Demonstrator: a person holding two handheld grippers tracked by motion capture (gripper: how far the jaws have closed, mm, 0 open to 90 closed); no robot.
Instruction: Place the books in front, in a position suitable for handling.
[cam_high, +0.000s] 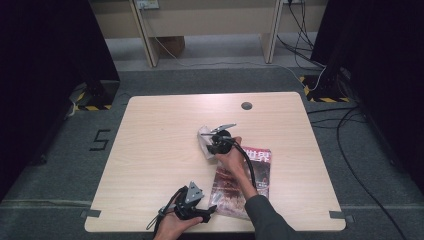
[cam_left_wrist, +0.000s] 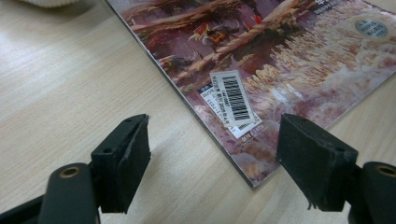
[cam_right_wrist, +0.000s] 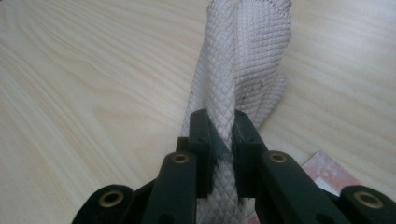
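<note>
A white quilted cloth (cam_right_wrist: 238, 70) lies bunched on the wooden table (cam_high: 165, 130), just left of a magazine's top corner. My right gripper (cam_right_wrist: 223, 135) is shut on a fold of the cloth, which stands pinched between its black pads; from above the cloth (cam_high: 204, 137) shows beside that gripper (cam_high: 216, 145). The magazine (cam_high: 250, 180) lies flat with a reddish cover, its barcode label (cam_left_wrist: 233, 100) near the corner in the left gripper view. My left gripper (cam_left_wrist: 212, 154) rests open near the table's front edge, its jaws either side of the magazine's (cam_left_wrist: 280, 70) lower corner, not touching it; from above it (cam_high: 207, 212) lies left of the magazine.
A round cable hole (cam_high: 246, 105) sits near the table's far edge. Dark cabinets flank the table on both sides, and cables run over the grey floor at the right. A floor mark "5" (cam_high: 100, 140) lies to the left.
</note>
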